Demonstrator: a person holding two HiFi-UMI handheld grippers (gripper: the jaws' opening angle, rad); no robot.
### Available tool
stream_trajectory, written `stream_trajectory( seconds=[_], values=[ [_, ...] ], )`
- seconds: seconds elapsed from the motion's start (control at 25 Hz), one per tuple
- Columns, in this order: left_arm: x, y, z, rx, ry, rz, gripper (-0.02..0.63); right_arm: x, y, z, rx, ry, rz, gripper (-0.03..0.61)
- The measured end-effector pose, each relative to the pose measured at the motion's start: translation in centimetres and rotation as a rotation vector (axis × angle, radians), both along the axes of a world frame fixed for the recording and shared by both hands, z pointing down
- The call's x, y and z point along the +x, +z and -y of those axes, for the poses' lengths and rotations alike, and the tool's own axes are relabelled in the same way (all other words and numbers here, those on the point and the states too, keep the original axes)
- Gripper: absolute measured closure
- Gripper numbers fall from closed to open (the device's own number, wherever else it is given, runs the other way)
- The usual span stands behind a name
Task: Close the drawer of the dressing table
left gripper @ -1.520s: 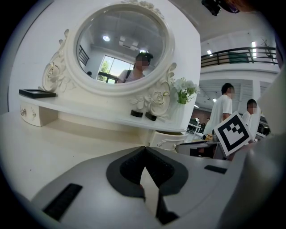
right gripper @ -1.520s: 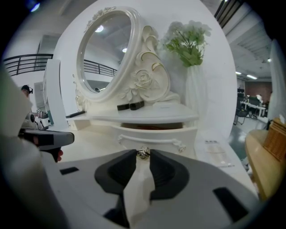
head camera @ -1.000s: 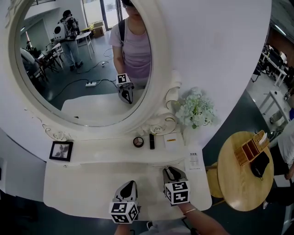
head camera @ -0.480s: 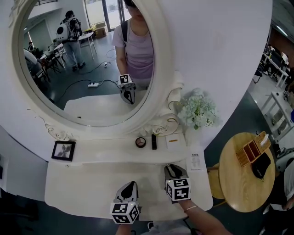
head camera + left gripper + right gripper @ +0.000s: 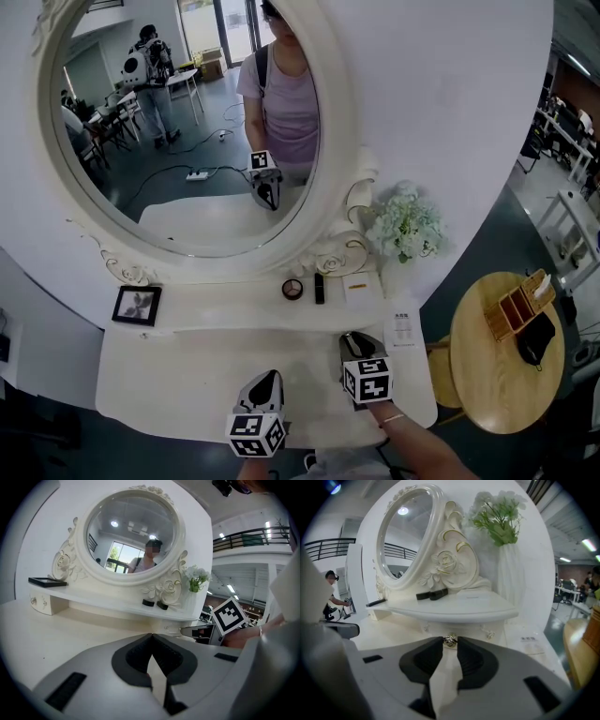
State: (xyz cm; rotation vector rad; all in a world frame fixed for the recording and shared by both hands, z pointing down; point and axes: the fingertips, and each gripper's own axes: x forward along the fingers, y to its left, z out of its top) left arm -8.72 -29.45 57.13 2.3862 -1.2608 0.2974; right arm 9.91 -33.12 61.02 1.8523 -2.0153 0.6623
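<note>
A: What does the dressing table (image 5: 187, 375) carry?

B: On its low top, a printed sheet (image 5: 403, 328) lies at the right edge. The raised shelf (image 5: 225, 307) holds a dark picture frame (image 5: 137, 305) at the left, then a round compact (image 5: 292, 289), a black tube (image 5: 320, 288) and a pale card (image 5: 361, 286) side by side.

A: And the flowers?

B: A vase of pale flowers (image 5: 405, 227) stands at the shelf's right end. Nearby, a round wooden table (image 5: 478, 375) bears a wooden organiser (image 5: 520, 302) and something black (image 5: 534, 339) just beside it.
</note>
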Motion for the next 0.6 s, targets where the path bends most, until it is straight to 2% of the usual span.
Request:
stream_trajectory(
  seconds=[0.6],
  values=[
    [-0.2, -1.1, -2.2, 0.032, 0.006, -0.009, 0.612, -1.2, -2.9, -4.1, 0.069, -0.021, 0.012, 0.516]
  ],
)
